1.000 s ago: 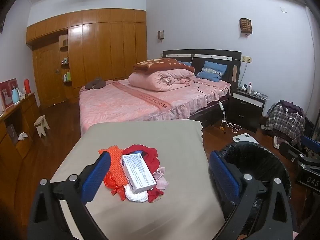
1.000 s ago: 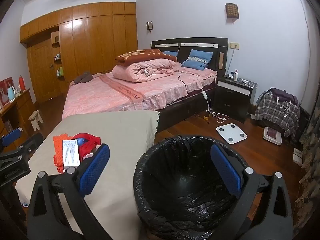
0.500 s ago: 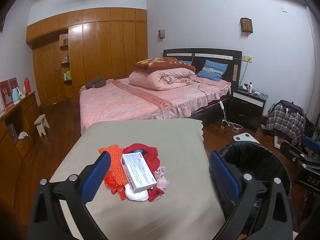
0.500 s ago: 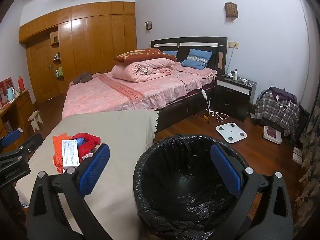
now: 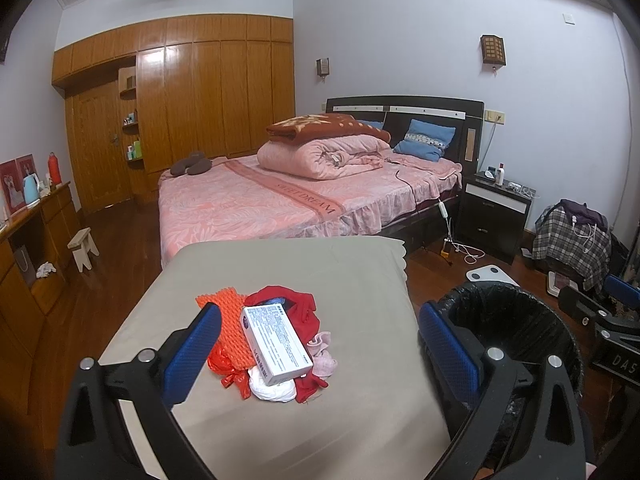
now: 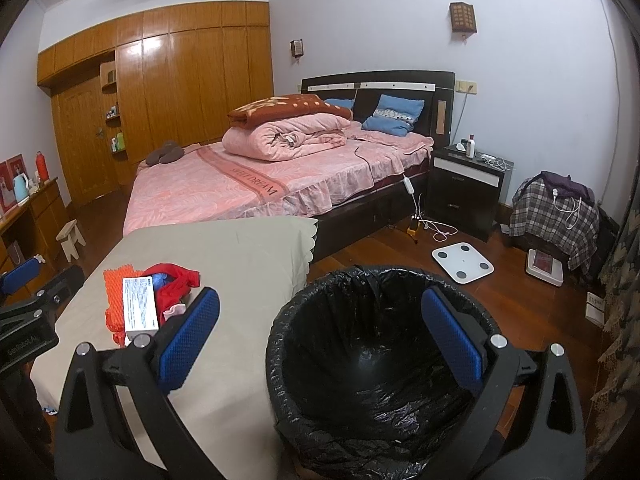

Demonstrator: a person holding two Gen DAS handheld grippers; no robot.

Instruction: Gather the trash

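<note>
A heap of trash lies on the beige-covered table (image 5: 360,280): a white cardboard box (image 5: 276,344) on top, orange foam netting (image 5: 228,312), red plastic (image 5: 296,308), a white wad (image 5: 272,390) and a pink scrap (image 5: 324,360). My left gripper (image 5: 316,352) hangs open just short of the heap, nothing between its blue pads. A bin lined with a black bag (image 6: 380,360) stands at the table's right side. My right gripper (image 6: 320,344) is open above the bin's near rim, holding nothing. The same heap (image 6: 148,300) shows at left in the right wrist view.
A pink bed (image 5: 280,200) stands behind the table, with a dark nightstand (image 5: 492,216) to its right. A white scale (image 6: 462,262) and cables lie on the wooden floor. A wooden sideboard (image 5: 28,248) and small stool (image 5: 82,246) are at left.
</note>
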